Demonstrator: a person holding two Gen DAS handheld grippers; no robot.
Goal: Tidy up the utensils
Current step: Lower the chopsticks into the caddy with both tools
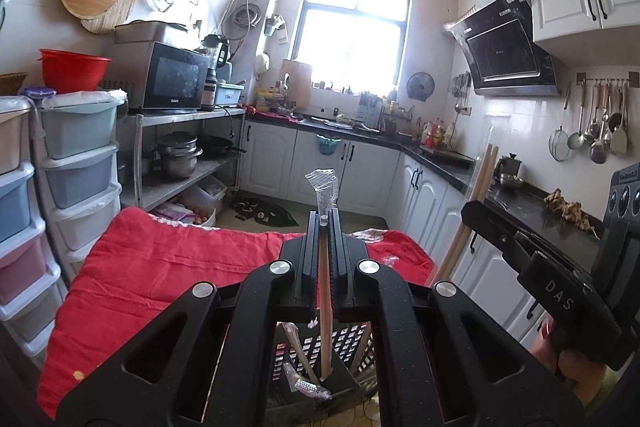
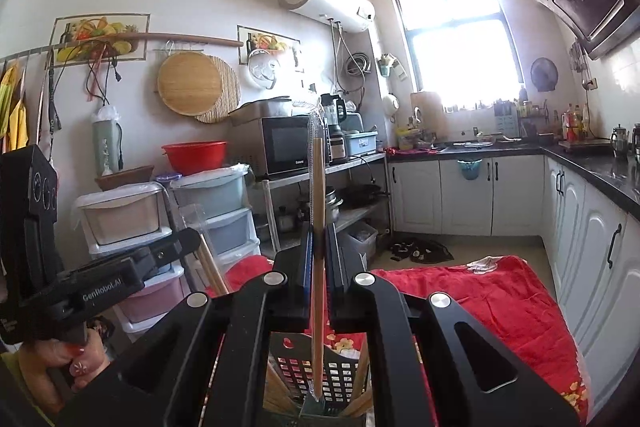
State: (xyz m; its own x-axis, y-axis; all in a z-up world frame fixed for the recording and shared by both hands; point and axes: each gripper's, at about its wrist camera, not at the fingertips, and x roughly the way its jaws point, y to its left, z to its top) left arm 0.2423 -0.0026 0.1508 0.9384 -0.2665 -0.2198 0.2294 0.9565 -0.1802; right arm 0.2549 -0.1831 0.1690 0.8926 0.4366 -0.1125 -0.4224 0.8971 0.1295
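Note:
My left gripper [image 1: 323, 223] is shut on a wooden chopstick pair in a clear plastic sleeve [image 1: 325, 291], held upright, its lower end inside a black perforated utensil basket [image 1: 348, 343]. My right gripper [image 2: 319, 231] is shut on another sleeved wooden chopstick [image 2: 318, 211], also upright, its tip in the same black basket [image 2: 340, 371]. More wooden sticks lean in the basket [image 1: 296, 345]. The right gripper shows at the right of the left wrist view [image 1: 560, 291]. The left gripper shows at the left of the right wrist view [image 2: 120, 275].
A table under a red quilted cloth [image 1: 168, 267] lies below the basket. Plastic drawer units [image 1: 76, 167] stand left. A steel rack with a microwave [image 1: 172, 75] is behind. White cabinets under a dark counter [image 1: 520, 211] run along the right.

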